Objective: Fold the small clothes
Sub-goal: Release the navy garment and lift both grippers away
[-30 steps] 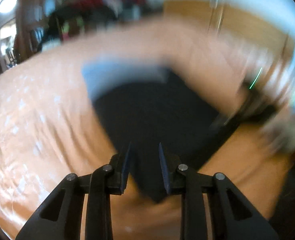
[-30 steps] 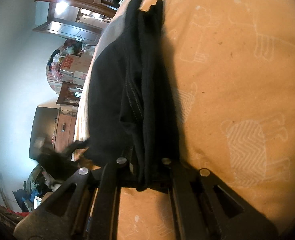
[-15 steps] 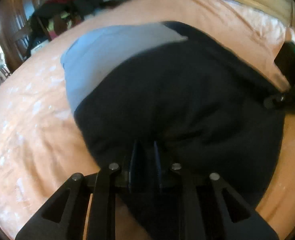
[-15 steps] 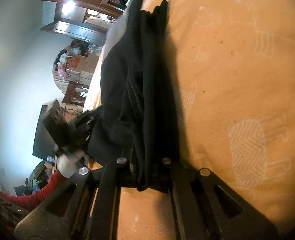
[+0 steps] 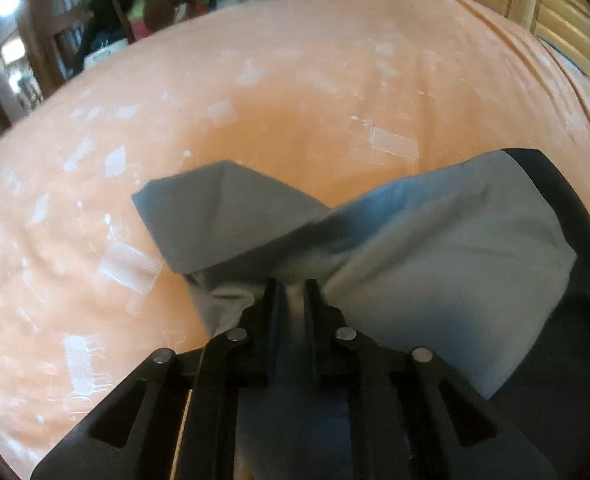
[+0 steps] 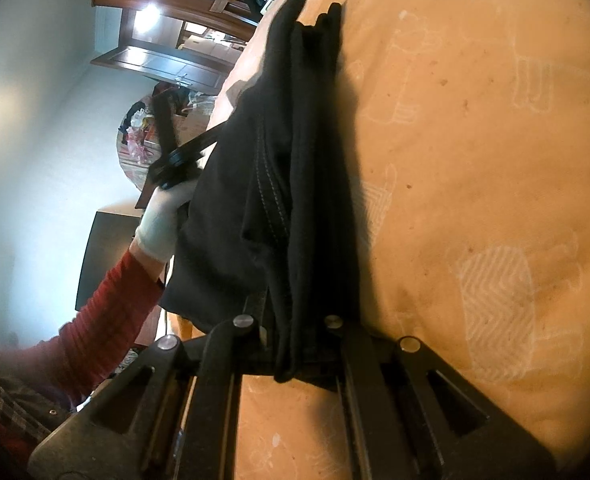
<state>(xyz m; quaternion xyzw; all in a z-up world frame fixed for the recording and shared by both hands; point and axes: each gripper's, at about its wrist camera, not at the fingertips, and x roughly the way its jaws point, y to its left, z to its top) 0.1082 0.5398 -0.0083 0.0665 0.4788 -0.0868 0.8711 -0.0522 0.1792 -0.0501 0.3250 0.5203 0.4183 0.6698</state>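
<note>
A small garment, black with a grey-blue part (image 5: 435, 248), lies over the orange bedsheet (image 5: 255, 112). My left gripper (image 5: 293, 292) is shut on the grey-blue fabric, which bunches and twists at the fingertips. In the right wrist view the black part of the garment (image 6: 295, 168) hangs in stacked folds, lifted off the sheet. My right gripper (image 6: 295, 320) is shut on its lower edge. To the left in that view a white-gloved hand (image 6: 163, 216) with a red sleeve holds the left gripper's handle beside the cloth.
The orange sheet (image 6: 475, 160) with pale printed figures fills the surroundings. A wooden headboard (image 5: 555, 20) runs along the far right. Piled clothes and wooden furniture (image 5: 155, 0) stand beyond the bed's far edge, and a wooden door (image 6: 167, 60) is at the room's side.
My left gripper moved from the black part to the grey-blue part and closed on it, lifting and twisting it. The right gripper held still with the black folds.
</note>
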